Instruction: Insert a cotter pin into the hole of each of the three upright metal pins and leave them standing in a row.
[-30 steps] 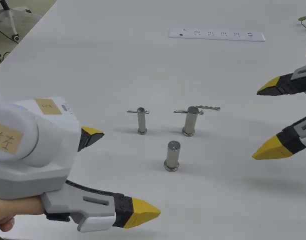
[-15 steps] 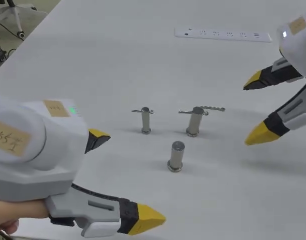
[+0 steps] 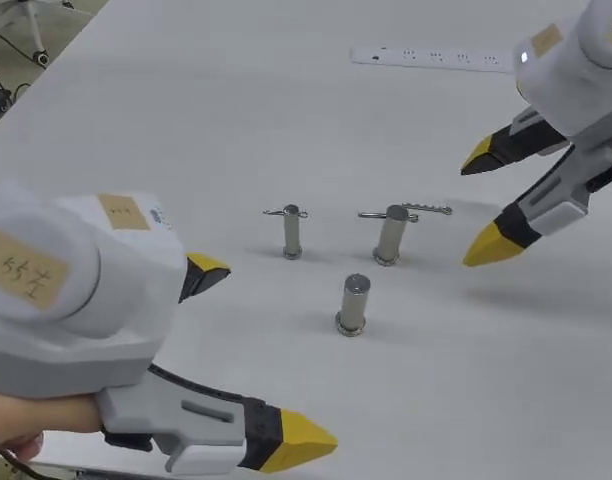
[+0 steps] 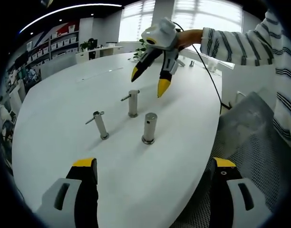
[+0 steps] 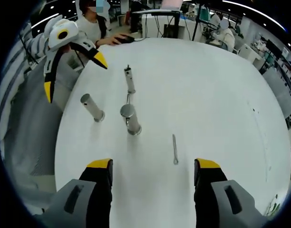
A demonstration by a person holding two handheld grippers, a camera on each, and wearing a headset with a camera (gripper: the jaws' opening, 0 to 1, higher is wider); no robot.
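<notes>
Three upright metal pins stand on the white table (image 3: 186, 130). The left pin (image 3: 292, 232) and the right pin (image 3: 390, 235) each carry a cotter pin through the top. The front pin (image 3: 353, 305) has a bare top. A loose cotter pin (image 3: 427, 209) lies flat just behind the right pin, and appears again as the loose cotter pin (image 5: 174, 149) between my right jaws' line of sight. My right gripper (image 3: 479, 205) hovers open, to the right of that loose pin. My left gripper (image 3: 261, 355) is open and empty at the near left, short of the front pin (image 4: 149, 128).
A white power strip (image 3: 436, 58) lies at the table's far side. An office chair (image 3: 16, 20) stands off the table's far left corner. A seated person (image 5: 91, 23) is beyond the table's end. The near table edge runs under my left gripper.
My right gripper has moved left and inward, toward the loose cotter pin and the right pin. The left gripper has stayed near the front left. The pins have not moved.
</notes>
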